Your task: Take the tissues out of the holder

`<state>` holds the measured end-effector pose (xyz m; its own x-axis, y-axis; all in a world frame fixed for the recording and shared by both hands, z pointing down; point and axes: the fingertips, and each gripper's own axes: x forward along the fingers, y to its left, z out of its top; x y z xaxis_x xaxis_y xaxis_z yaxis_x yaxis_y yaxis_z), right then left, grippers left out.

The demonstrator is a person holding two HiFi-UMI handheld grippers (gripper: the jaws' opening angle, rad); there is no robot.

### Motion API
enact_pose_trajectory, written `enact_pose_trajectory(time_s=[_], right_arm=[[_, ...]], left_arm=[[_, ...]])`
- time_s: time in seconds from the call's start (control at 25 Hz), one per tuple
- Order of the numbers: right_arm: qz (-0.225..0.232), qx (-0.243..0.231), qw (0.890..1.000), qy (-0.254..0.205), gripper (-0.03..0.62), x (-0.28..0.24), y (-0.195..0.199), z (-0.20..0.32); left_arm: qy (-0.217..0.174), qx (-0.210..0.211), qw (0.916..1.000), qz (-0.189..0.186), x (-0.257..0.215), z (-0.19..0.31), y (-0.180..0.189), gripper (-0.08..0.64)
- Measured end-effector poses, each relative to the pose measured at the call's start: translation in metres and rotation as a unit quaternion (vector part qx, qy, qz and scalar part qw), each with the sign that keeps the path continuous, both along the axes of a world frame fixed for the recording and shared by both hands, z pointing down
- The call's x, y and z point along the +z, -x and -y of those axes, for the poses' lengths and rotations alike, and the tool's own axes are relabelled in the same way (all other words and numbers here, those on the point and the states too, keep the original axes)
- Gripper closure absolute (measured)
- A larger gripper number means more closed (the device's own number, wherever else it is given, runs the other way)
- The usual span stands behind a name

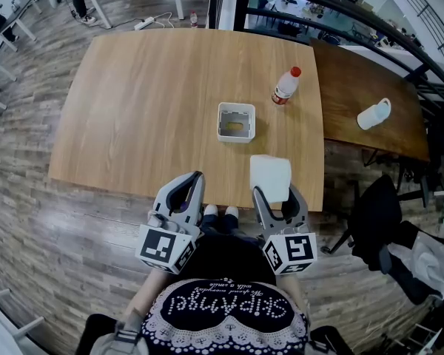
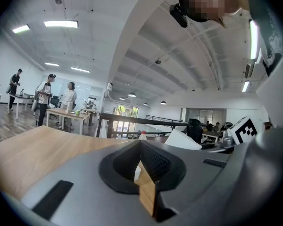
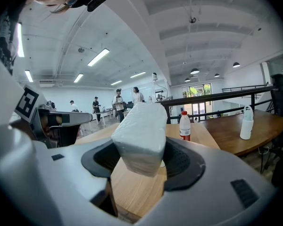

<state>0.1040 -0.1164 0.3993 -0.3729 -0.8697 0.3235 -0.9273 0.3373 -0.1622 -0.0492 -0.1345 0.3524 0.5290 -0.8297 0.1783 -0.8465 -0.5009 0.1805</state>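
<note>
Left gripper [image 1: 195, 180]: jaws closed together, nothing between, at near edge of tabletop [image 1: 133, 102].
Holder [image 1: 236, 121]: white, square, open top up, mid-tabletop.
Tissue pack [image 1: 271, 177]: out of holder, well apart on its near side, over near edge; long axis runs near-to-far along jaws, far end tipped up.
Right gripper [image 1: 274, 191]: jaws wide, clamped on pack sides.
Bottle [image 1: 285, 86]: red cap, far right of holder.
Surface light wood; floor [image 1: 29, 220] planked; open office, strip lights.
</note>
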Motion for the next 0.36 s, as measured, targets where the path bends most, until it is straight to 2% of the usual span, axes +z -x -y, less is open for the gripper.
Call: enact_pose_trajectory(time_s=[0.36], right_arm=[[0.000,0.002,1.000,0.002,0.316,0.0034,-0.0005,-0.0038]], left_arm=[[0.001,0.001,1.0000,0.000,0.0030,-0.0038,0.0003,0.554]])
